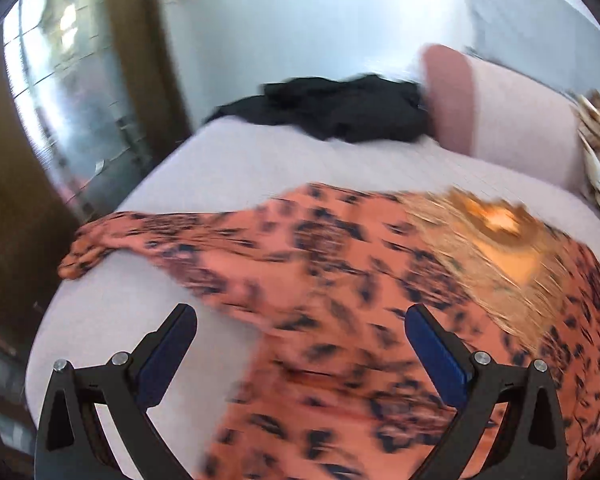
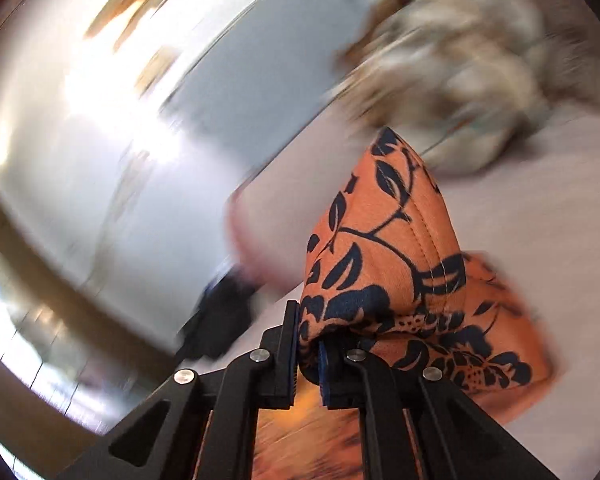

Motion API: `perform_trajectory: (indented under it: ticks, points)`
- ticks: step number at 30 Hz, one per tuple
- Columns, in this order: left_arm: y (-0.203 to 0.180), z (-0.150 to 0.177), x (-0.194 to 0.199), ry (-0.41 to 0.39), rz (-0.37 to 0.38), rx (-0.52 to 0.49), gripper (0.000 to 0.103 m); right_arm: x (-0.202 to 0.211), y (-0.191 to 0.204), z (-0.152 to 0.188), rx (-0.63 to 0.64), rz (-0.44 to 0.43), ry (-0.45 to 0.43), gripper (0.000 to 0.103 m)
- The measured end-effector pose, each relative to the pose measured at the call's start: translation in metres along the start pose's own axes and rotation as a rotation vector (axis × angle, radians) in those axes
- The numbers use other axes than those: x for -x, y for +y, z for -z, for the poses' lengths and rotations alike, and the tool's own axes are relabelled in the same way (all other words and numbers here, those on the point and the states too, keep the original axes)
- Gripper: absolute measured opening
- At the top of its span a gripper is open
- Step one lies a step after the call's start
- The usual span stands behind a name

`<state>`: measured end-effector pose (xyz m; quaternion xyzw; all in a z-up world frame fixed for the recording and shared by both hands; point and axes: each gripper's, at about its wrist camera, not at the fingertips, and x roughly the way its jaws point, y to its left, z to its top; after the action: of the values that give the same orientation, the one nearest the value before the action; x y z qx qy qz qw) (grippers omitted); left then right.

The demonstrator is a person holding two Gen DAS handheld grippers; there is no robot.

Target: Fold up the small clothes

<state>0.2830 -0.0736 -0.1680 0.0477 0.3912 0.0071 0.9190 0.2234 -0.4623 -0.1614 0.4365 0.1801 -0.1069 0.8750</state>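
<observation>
The right gripper (image 2: pixel 309 350) pinches a bunched, stitched fold of the orange dark-leafed garment (image 1: pixel 320 280), which sprawls soft across the pale bed (image 1: pixel 228 168). The left gripper (image 1: pixel 300 344) fingers gape, empty, above it.

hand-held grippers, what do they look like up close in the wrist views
The left hand-held gripper and the right hand-held gripper look alike: matte black angular finger frames with triangular cut-outs, round silver pivot bolts, and dark blue ribbed pads on the inner finger faces. No cables, markings, sleeves or hands are visible.

orange garment (image 1: pixel 340 280) blurred, cut off below (pale heap (image 2: pixel 460 60) smeared)
</observation>
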Motion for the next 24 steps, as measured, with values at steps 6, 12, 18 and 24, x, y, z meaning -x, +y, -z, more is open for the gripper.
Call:
perform_trajectory:
  ticks: [6,12,18,24]
  points:
    - [0.079,-0.005,-0.012,0.016,-0.088,0.121,0.103,-0.114,0.08,0.11,0.009,-0.184,0.269,0.012]
    - [0.118,0.0,-0.025,0.062,-0.139,0.174,0.103,-0.172,0.092,0.213,-0.088,-0.238,0.57,0.078]
    - [0.129,0.002,-0.03,0.102,-0.11,0.236,0.103,-0.135,0.1,0.229,0.038,-0.307,0.59,0.079]
    - [0.125,0.003,-0.027,0.113,-0.113,0.234,0.103,-0.096,0.099,0.213,0.092,-0.279,0.523,0.078]
